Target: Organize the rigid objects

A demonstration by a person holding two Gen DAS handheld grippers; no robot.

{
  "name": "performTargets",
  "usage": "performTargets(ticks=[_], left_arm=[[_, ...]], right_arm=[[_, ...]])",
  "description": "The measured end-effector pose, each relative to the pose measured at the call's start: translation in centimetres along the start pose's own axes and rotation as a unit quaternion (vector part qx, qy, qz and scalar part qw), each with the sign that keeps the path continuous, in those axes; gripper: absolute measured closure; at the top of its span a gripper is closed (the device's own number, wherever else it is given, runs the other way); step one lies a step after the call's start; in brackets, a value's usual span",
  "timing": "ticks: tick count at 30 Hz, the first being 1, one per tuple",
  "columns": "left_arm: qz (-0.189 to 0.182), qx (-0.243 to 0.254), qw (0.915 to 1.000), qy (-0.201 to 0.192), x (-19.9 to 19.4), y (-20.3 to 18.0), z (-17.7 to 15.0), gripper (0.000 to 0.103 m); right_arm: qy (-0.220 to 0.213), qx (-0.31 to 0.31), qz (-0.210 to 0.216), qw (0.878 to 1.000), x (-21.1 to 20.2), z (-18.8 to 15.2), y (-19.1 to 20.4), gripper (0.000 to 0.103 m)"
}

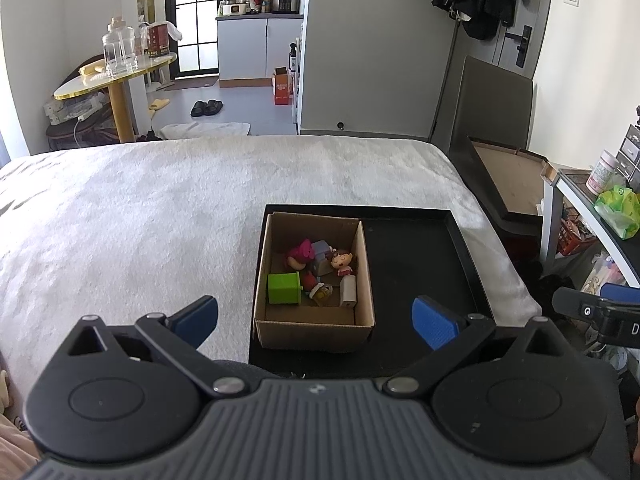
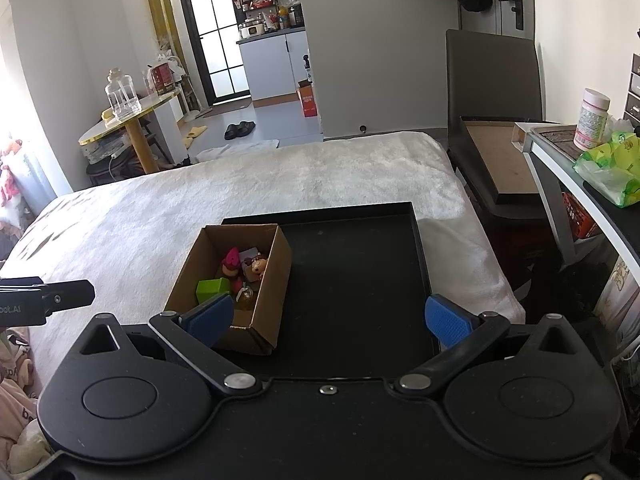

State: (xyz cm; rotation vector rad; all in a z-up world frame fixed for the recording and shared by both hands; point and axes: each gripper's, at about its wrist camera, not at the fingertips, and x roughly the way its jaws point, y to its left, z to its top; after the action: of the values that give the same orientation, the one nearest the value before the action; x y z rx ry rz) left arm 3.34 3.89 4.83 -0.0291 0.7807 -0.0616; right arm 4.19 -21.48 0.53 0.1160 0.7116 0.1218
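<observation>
My left tongs (image 1: 316, 322) and right tongs (image 2: 330, 318) hang spread wide and hold nothing above a black tray (image 1: 420, 264) that lies on a bed covered in a white fleecy blanket (image 1: 160, 208). A brown cardboard box (image 1: 316, 330) stands in the tray's left half, and the small toys sit inside it: a green cube (image 1: 284, 289), a pink-haired figure (image 1: 301, 254), a brown-haired doll (image 1: 342, 261), a white block (image 1: 348, 291) and a pale blue piece (image 1: 322, 249) half covered by the others. A reddish toy and a yellowish one between the cube and the block are too small to make out. In the right wrist view my left blue finger (image 2: 210, 320) covers the box's near corner, and the box wall hides part of the toys. The tray's right half (image 2: 352, 280) lies bare. Its near edge is cut off by the tongs' bodies in both views.
</observation>
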Motion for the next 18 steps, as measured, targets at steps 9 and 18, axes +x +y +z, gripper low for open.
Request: performTargets(ticks=[9,18], left_arm=[[0.005,0.003,0.9999,-0.013,-0.49,0.02,0.24,0.000],[0.000,0.006,1.0000,-0.008,-0.32,-0.04,0.20,0.000]], right_arm=[[-0.002,0.000,0.001,1.000,-0.21,0.10,-0.13,0.000],[-0.004,-0.001,0.002,1.000,-0.33,0.27,-0.16,0.000]])
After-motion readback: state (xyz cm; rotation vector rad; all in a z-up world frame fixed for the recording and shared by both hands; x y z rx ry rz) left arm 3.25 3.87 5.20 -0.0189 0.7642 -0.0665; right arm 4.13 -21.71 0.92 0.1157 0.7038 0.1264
